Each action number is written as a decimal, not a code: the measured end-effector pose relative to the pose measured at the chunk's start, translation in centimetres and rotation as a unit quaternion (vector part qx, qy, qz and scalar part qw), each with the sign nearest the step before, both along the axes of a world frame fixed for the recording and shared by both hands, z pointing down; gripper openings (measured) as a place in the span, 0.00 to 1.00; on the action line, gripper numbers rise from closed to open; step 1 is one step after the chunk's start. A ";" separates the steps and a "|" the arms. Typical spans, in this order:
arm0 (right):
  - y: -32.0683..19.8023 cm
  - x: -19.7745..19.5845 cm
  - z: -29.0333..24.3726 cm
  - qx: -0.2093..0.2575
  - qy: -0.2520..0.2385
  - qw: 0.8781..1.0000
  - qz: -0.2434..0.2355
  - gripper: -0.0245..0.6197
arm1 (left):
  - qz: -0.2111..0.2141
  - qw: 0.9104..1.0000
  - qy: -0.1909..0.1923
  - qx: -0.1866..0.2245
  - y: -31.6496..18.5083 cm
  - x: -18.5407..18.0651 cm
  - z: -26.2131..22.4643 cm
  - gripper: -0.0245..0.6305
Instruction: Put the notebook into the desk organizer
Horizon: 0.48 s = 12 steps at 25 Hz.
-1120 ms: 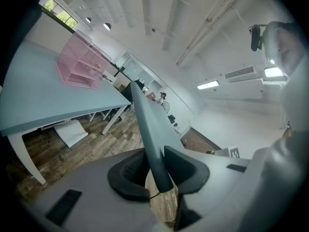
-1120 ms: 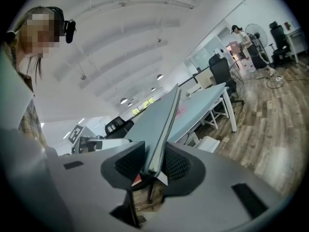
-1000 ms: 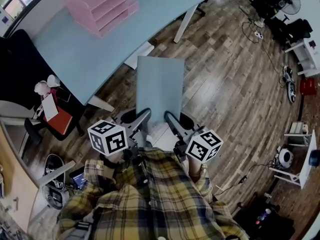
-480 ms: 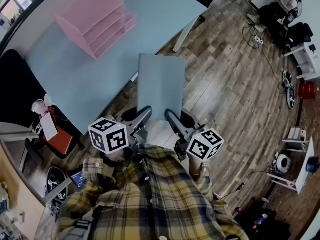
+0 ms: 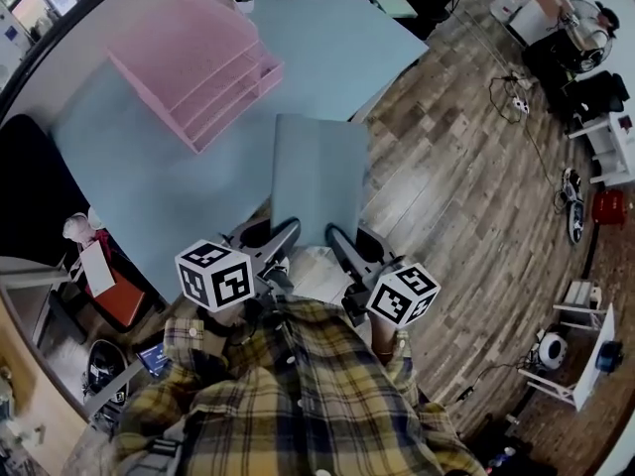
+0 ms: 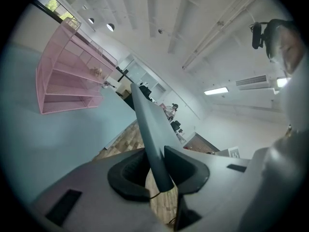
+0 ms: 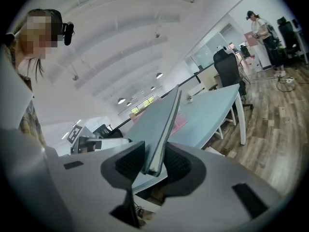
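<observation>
Head view: a grey-blue notebook (image 5: 319, 177) is being held out flat above the wooden floor (image 5: 466, 186), its near edge being gripped by the left gripper (image 5: 281, 238) and the right gripper (image 5: 342, 246) side by side; the pink desk organizer (image 5: 193, 67) is standing well apart on the pale blue table (image 5: 327, 38), with no notebook in it

Left gripper view: the jaws are being pressed onto the notebook's edge, seen edge-on between the pads, with the organizer's open shelves beyond

Right gripper view: the same pinch is being made on the other near corner, and it looks a shallow bite

Judged risk: with only one edge being gripped, the far end could sag or slip if either pinch is eased, or be caught on a shelf lip if it is being offered tilted
</observation>
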State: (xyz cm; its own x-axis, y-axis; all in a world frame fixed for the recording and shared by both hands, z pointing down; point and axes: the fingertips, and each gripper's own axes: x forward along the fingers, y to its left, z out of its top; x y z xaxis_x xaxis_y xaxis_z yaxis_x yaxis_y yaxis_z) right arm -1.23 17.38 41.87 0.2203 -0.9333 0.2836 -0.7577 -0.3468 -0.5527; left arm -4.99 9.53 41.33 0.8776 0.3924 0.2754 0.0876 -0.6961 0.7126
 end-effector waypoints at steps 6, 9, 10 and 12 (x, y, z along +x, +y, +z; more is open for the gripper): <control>-3.8 1.7 -0.4 -0.006 0.002 1.000 -0.024 0.21 | -0.030 1.000 0.000 -0.005 -3.5 1.2 -0.1 0.18; -5.5 1.5 -0.2 -0.009 0.003 0.999 -0.047 0.21 | -0.051 0.999 -0.003 -0.010 -5.1 0.7 0.0 0.18; -6.1 1.5 -0.2 -0.011 0.003 0.998 -0.055 0.21 | -0.058 0.998 -0.003 -0.012 -5.6 0.6 0.1 0.18; -7.1 1.6 -0.1 -0.014 0.003 0.998 -0.068 0.21 | -0.072 0.997 -0.004 -0.015 -6.5 0.5 0.2 0.18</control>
